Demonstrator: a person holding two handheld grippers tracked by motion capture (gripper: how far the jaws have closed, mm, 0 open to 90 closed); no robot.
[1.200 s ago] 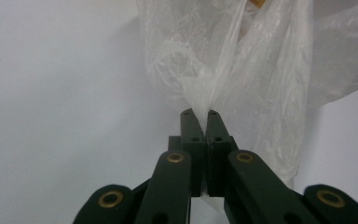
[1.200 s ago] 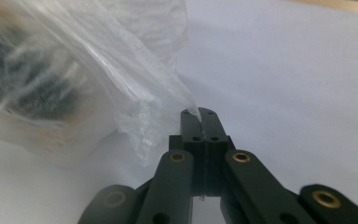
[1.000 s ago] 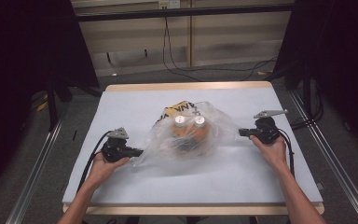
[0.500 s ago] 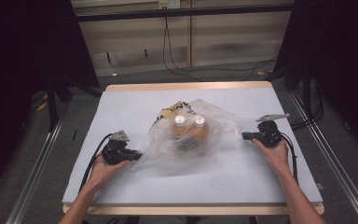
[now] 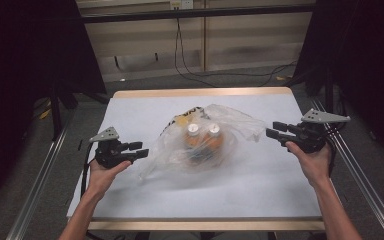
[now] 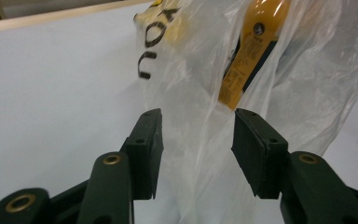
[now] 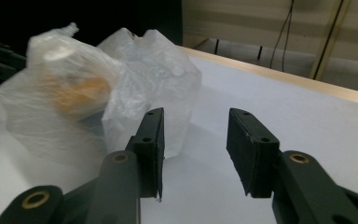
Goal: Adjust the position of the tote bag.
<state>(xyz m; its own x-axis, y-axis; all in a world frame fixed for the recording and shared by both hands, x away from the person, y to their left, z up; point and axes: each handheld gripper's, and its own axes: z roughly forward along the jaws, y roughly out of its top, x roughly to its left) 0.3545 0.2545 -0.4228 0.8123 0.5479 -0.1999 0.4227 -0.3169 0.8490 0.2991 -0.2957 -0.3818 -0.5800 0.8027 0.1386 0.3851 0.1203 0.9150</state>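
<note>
White-topped table (image 5: 130, 110) with wooden edge, dark cables (image 5: 190, 65) on the grey floor (image 5: 145, 85) behind

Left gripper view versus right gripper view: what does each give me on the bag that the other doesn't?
The left gripper view alone shows the yellow-orange bottle with its dark label and black lettering on yellow packaging inside the clear plastic bag, with bag film lying between the left gripper fingers, which have just been opening. The right gripper view alone shows the bag's knotted top, the table's wooden far edge and hanging cables; the right gripper has just been opening, nothing between its fingers. Both show the bag on the white table surface.
</note>
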